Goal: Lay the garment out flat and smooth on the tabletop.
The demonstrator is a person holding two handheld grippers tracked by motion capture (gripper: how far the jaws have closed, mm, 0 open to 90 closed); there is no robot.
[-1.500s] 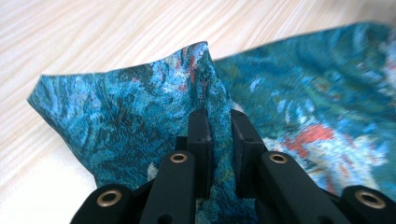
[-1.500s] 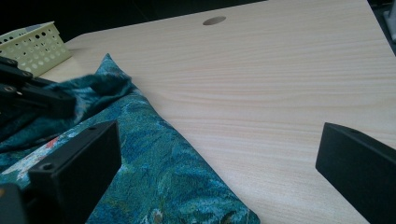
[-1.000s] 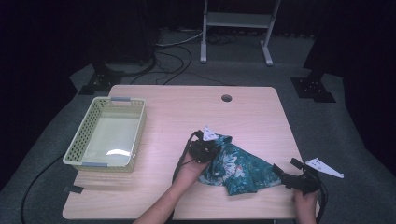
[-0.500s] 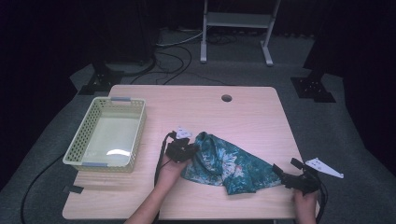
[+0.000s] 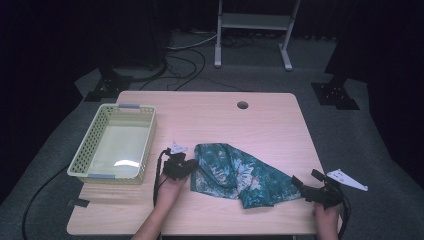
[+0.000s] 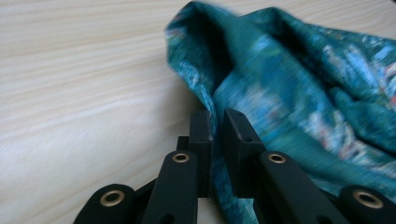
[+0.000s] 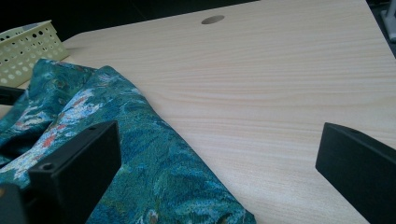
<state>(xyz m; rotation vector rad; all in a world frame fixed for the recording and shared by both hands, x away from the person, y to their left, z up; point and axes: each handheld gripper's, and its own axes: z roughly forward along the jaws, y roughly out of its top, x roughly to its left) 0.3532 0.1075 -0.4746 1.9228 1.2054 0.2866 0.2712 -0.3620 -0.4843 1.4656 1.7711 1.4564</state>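
Note:
A teal patterned cloth [image 5: 240, 172] lies rumpled on the front half of the wooden table [image 5: 260, 125]. My left gripper [image 5: 190, 169] is at the cloth's left end, shut on its edge. In the left gripper view the two black jaws [image 6: 215, 135] pinch a fold of the cloth [image 6: 303, 93] just above the tabletop. At the front right corner my right gripper [image 5: 306, 178] stands open, low over the table beside the cloth's right end. In the right gripper view its jaws [image 7: 219, 140] stand wide apart, the left one over the cloth [image 7: 93, 121], with nothing gripped.
A pale yellow perforated basket [image 5: 80, 157] stands empty at the table's left side, also seen far off as the basket [image 7: 28, 42]. A round cable hole [image 5: 242, 105] sits near the far edge. Bare wood stretches behind the cloth. Stands and cables lie on the dark floor beyond.
My left gripper has moved left and lower with the cloth's edge in it, drawing the cloth out toward the basket. The right gripper has kept still.

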